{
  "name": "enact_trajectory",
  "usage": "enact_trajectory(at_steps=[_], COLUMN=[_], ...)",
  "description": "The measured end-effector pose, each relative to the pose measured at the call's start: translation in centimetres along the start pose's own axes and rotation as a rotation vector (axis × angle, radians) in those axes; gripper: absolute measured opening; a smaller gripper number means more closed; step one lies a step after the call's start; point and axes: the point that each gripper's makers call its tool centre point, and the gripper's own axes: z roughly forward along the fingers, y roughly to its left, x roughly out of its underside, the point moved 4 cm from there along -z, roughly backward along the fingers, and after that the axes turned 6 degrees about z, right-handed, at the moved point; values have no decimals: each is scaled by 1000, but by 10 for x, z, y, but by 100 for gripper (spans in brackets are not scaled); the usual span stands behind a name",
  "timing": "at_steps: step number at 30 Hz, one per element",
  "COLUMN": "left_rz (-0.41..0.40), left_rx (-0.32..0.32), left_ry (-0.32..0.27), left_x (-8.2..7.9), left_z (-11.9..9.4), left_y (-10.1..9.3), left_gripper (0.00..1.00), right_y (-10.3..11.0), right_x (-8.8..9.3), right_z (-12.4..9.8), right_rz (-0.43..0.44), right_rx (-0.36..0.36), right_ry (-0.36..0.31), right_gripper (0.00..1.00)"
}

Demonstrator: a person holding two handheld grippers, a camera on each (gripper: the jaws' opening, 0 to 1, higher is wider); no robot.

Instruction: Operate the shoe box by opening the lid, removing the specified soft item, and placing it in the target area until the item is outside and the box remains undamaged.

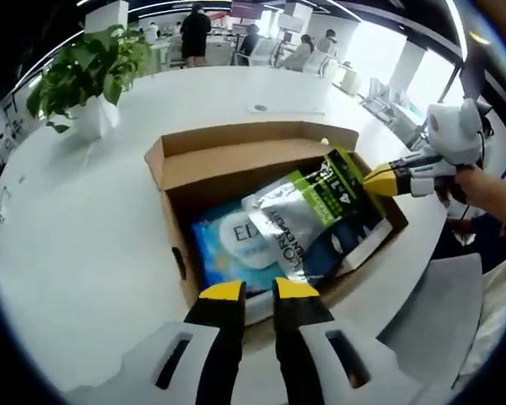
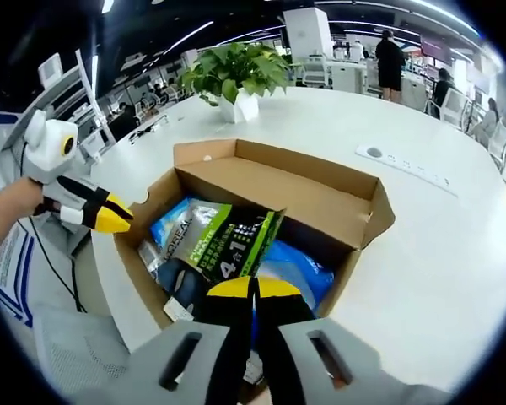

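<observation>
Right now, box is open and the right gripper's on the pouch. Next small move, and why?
Probably lift the right gripper straight up a little. Its jaws look closed on the edge of the green and black foil pouch, which sits tilted partway out of the open brown cardboard shoe box, over a blue packet. The left gripper waits at the near wall, ready to steady it.

L gripper point(image 1: 260, 291) low at box point(image 1: 236, 156) near edge, yellow tips slightly apart, nothing between them; in right gripper view it sits at box's left wall point(image 2: 110, 215), tips together-looking. R gripper point(image 2: 253, 288) jaws nearly closed, pinching green pack point(image 2: 232, 245) over box; in left gripper view it reaches in from the right. Person's hand point(image 1: 468, 181) holds R gripper's rear.
</observation>
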Motion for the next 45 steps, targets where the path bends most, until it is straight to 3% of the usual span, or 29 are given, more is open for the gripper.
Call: enact_trajectory(at_steps=[15,26,33,45], left_rz=[25,-73,-84,-99], left_rx=[105,221,209,193], left_ry=[18,0,-24,-50], left_x=[-6,-8,-9,-18], left_z=[36,48,45,38], left_y=[-21,-29,-27,-30], left_gripper=[19,14,0,0], right_y=[-10,-9,-8,-6], right_x=[10,15,16,14], right_z=[-5,-4,-5,-12], right_rz=[12,24,35,64], right_rx=[22,18,18,5], right_ry=[9,19,18,-1], right_gripper=[0,0,0,0])
